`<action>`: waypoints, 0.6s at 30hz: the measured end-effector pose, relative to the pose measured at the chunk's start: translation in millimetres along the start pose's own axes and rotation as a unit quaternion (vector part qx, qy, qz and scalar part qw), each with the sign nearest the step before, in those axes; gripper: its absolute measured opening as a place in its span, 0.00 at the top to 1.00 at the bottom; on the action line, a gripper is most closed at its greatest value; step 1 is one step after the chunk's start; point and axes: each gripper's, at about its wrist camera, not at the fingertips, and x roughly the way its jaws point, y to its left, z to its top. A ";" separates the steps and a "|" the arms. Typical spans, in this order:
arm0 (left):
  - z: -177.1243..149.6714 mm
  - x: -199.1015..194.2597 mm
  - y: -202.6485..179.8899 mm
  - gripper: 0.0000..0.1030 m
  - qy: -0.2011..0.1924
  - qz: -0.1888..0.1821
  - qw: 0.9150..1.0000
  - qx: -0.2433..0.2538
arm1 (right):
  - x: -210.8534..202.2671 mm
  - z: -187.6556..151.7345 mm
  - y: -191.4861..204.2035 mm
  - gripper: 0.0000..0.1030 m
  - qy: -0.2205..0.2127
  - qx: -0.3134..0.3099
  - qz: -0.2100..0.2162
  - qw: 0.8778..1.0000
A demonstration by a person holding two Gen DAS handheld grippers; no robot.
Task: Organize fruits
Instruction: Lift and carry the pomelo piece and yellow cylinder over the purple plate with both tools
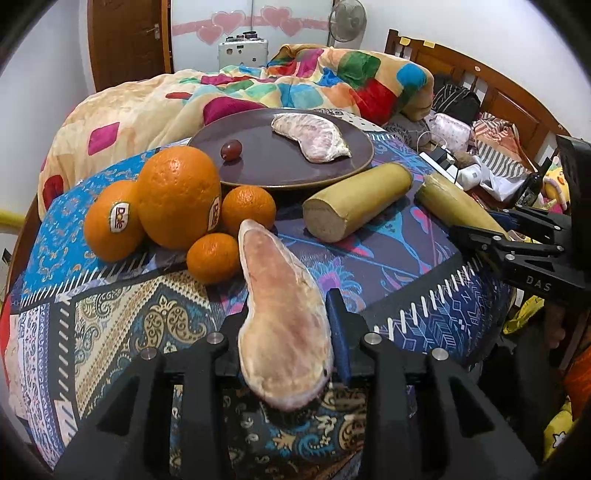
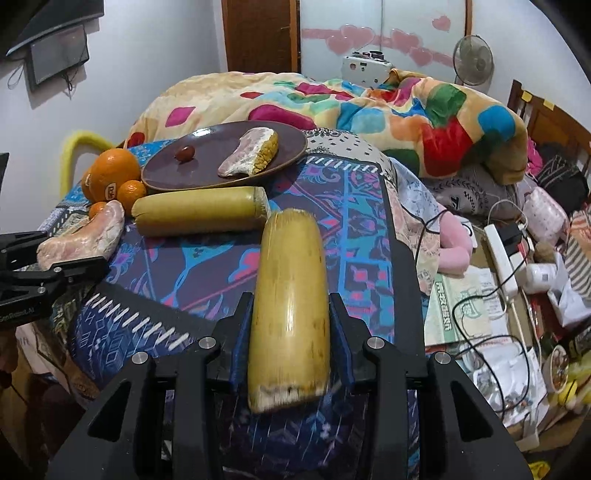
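Observation:
My left gripper is shut on a pale pink pomelo segment, held above the patterned cloth. My right gripper is shut on a yellow sugarcane piece; it also shows in the left wrist view. A second sugarcane piece lies on the cloth in front of the brown plate. The plate holds another pomelo segment and a red grape. Several oranges sit left of the plate.
A colourful quilt is heaped behind the plate. Right of the cloth lie cables, a power strip, papers and clutter. A wooden headboard and a fan stand at the back.

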 end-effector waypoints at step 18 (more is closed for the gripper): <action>-3.3 -22.3 -0.5 0.71 -0.044 0.017 0.999 -0.001 | -9.5 5.1 3.0 0.66 -0.026 0.016 -0.007 1.000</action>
